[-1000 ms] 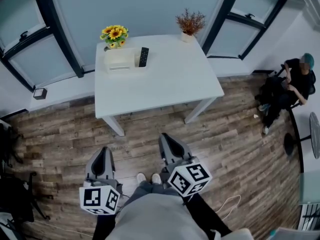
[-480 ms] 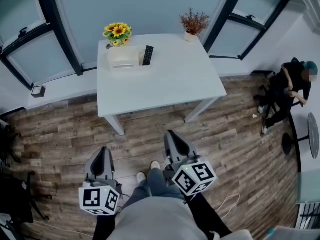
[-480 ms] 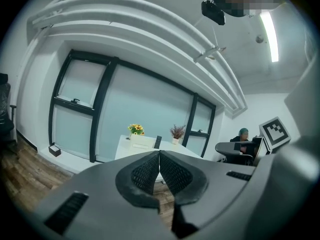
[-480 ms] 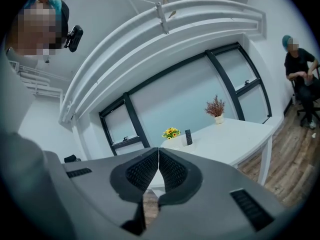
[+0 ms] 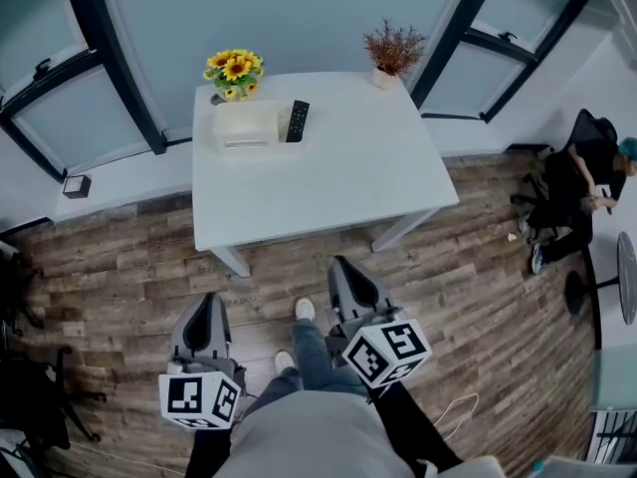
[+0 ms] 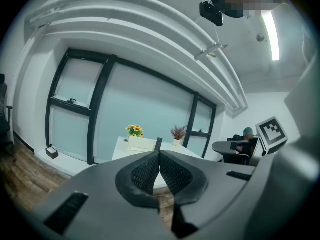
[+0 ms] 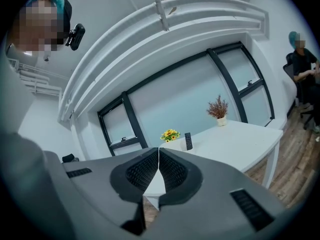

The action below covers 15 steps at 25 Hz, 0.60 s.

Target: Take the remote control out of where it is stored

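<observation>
The black remote control is at the far side of the white table, against the right end of a white box. In the right gripper view the remote control looks upright; in the left gripper view only its top shows above the jaws. My left gripper and right gripper are held over the wooden floor, well short of the table. Both point toward it. The left gripper and right gripper have their pads together with nothing between them.
Sunflowers stand behind the box and a dried plant at the table's far right corner. A person sits at the right by a black round table. A small black box lies on the left sill.
Both grippers have moved forward toward the table, and one foot has stepped ahead between them. The table sits slightly nearer in the head view. The jaws stay shut.
</observation>
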Each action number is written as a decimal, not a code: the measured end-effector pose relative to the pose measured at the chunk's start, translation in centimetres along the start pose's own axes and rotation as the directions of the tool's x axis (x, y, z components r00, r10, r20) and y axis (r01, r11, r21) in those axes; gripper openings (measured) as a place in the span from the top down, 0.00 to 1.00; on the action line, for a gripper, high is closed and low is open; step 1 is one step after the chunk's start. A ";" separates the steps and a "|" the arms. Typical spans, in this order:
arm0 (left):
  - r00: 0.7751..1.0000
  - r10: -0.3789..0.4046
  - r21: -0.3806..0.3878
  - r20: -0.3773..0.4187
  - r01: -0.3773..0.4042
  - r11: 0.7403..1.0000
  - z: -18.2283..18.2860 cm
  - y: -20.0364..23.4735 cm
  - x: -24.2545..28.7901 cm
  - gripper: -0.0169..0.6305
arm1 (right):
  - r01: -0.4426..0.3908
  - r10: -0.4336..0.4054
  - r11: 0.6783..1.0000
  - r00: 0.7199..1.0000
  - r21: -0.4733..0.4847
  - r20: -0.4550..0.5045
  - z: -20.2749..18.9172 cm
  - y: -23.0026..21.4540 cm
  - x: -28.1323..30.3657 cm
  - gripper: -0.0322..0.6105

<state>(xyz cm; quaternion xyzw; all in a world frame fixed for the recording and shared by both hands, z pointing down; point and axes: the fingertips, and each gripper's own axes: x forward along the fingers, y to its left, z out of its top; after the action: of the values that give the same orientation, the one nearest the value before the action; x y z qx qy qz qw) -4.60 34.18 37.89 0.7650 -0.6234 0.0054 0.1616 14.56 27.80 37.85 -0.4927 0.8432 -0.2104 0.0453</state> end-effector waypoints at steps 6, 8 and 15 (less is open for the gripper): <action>1.000 0.022 0.004 -0.001 -0.022 1.000 0.9 0.3 3.9 0.96 | -0.019 0.019 1.000 1.000 0.001 -0.009 1.2 -2.0 3.4 0.94; 1.000 0.028 0.006 -0.004 -0.028 1.000 1.3 0.4 5.2 0.96 | -0.026 0.027 1.000 1.000 0.005 -0.013 1.7 -2.6 4.8 0.94; 0.999 0.054 0.011 -0.005 -0.054 0.998 2.5 0.5 9.1 0.96 | -0.066 0.066 0.998 0.997 0.005 -0.026 3.2 -4.1 9.0 0.94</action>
<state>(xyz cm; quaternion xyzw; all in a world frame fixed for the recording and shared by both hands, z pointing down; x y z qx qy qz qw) -3.51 24.78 37.54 0.7488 -0.6433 0.0153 0.1588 14.20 17.44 37.80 -0.4617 0.8591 -0.2168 0.0419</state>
